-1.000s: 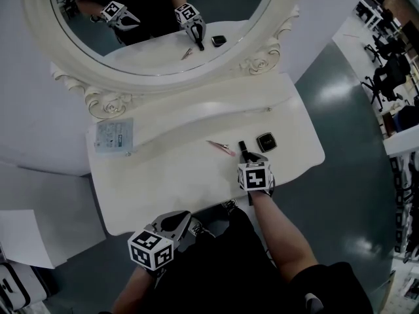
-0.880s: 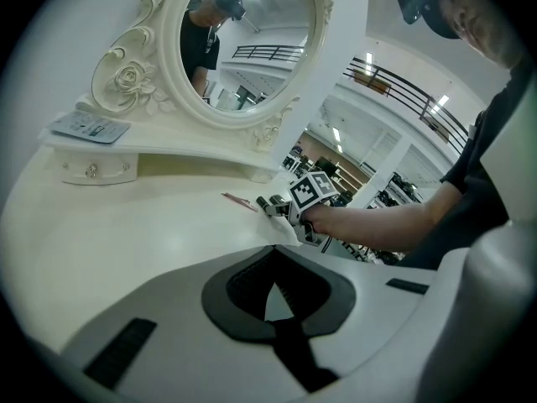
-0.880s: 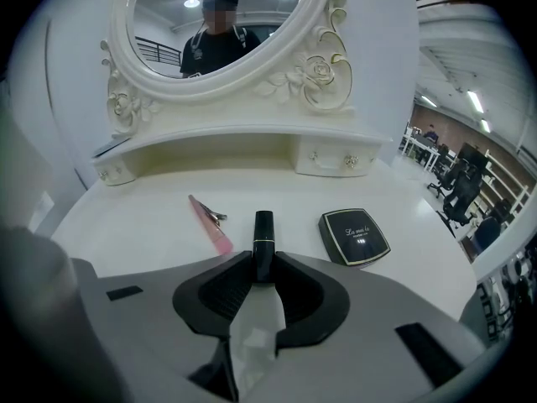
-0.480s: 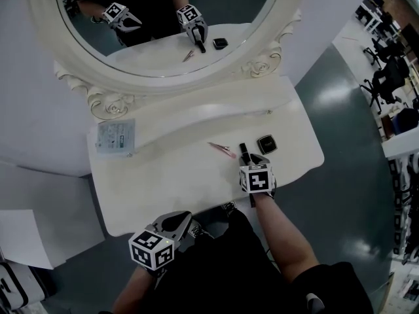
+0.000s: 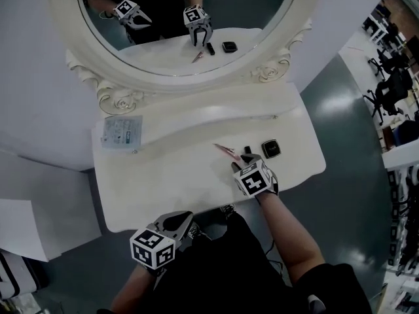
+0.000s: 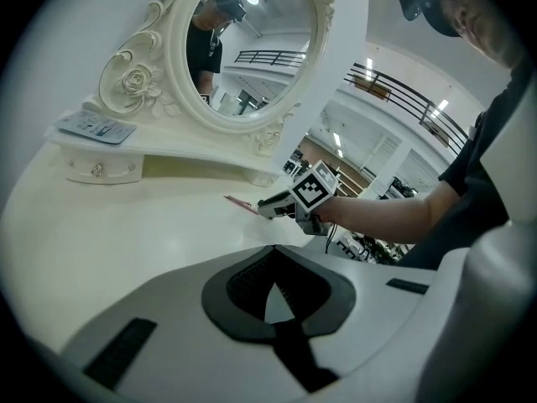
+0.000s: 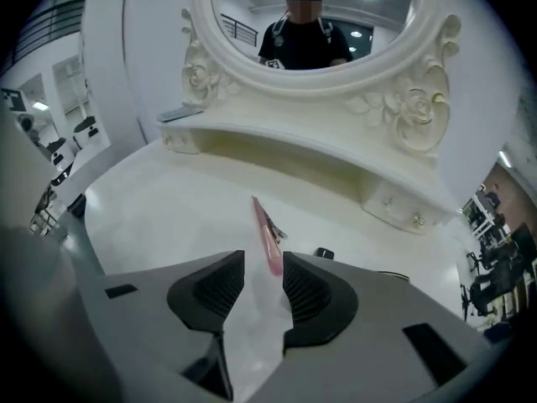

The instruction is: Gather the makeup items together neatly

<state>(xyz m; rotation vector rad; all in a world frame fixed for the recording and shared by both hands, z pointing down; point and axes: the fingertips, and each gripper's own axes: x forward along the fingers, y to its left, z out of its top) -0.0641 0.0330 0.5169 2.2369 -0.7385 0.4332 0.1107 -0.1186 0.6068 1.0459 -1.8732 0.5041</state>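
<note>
A pink hair clip (image 5: 224,150) lies on the white dressing table (image 5: 163,175); a black tube (image 5: 247,151) and a black square compact (image 5: 270,149) lie just right of it. My right gripper (image 5: 237,164) points up-left at the clip. Its jaws are opening, and in the right gripper view the clip (image 7: 267,225) has its near end between the right gripper (image 7: 263,267) tips without the pads pressing it. The tube's end (image 7: 324,253) shows just past the right jaw. My left gripper (image 5: 180,222) hangs off the table's front edge, its jaws (image 6: 273,288) shut and empty.
A pale printed packet (image 5: 122,131) lies on the raised shelf at the left. The oval mirror (image 5: 177,25) in its carved frame stands behind the shelf. Small drawers (image 7: 394,204) sit under the shelf. Grey floor lies to the right of the table.
My right gripper has swung left from the black tube to the pink clip, with its jaws wider. The tube now lies free beside the compact. The left gripper has stayed put.
</note>
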